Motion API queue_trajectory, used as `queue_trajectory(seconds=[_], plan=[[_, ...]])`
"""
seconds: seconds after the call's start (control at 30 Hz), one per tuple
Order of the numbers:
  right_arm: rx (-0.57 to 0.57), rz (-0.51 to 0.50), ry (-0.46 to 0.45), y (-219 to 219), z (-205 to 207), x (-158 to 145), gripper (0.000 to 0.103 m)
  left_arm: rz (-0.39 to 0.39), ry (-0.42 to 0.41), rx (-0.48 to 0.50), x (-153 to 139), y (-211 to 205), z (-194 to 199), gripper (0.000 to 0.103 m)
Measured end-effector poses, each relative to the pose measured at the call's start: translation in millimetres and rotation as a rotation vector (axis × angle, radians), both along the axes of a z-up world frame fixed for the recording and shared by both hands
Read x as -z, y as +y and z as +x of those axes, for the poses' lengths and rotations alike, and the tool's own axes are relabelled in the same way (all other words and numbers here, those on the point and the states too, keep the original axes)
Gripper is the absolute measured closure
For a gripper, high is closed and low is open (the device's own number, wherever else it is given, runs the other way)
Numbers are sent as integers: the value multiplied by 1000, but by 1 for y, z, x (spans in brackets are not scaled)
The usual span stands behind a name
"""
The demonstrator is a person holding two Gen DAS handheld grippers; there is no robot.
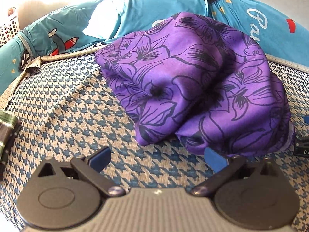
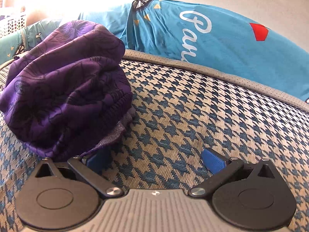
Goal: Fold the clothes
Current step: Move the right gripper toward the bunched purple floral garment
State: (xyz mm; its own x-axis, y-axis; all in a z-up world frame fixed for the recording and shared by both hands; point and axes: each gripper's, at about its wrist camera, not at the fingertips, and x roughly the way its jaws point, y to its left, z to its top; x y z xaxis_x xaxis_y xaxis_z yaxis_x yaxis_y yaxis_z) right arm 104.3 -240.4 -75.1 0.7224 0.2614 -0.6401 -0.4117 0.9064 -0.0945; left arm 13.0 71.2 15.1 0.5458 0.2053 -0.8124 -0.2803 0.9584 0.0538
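Observation:
A purple garment with black flower outlines lies folded in a thick bundle on the houndstooth-patterned surface. My left gripper is open just in front of the bundle, its right blue pad close under the bundle's near edge, nothing between the fingers. In the right wrist view the same purple bundle sits at the left, its elastic waistband facing right. My right gripper is open beside it, with the left pad right at the bundle's lower edge; contact is unclear.
A teal printed cover with white lettering lies bunched along the back edge, behind a grey dotted border. A white perforated basket stands far left. A striped green-grey folded cloth lies at the left edge. Part of the other gripper shows at right.

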Motion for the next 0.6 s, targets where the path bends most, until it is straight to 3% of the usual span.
queue_trajectory(seconds=[0.17, 0.4, 0.6], plan=[[89, -2, 55, 5, -5, -4, 0, 2, 11, -21, 2, 3, 0, 0], [127, -22, 79, 11, -10, -5, 0, 5, 13, -32, 2, 6, -2, 0], [180, -74, 162, 20, -10, -16, 0, 3, 11, -45, 1, 8, -4, 0]])
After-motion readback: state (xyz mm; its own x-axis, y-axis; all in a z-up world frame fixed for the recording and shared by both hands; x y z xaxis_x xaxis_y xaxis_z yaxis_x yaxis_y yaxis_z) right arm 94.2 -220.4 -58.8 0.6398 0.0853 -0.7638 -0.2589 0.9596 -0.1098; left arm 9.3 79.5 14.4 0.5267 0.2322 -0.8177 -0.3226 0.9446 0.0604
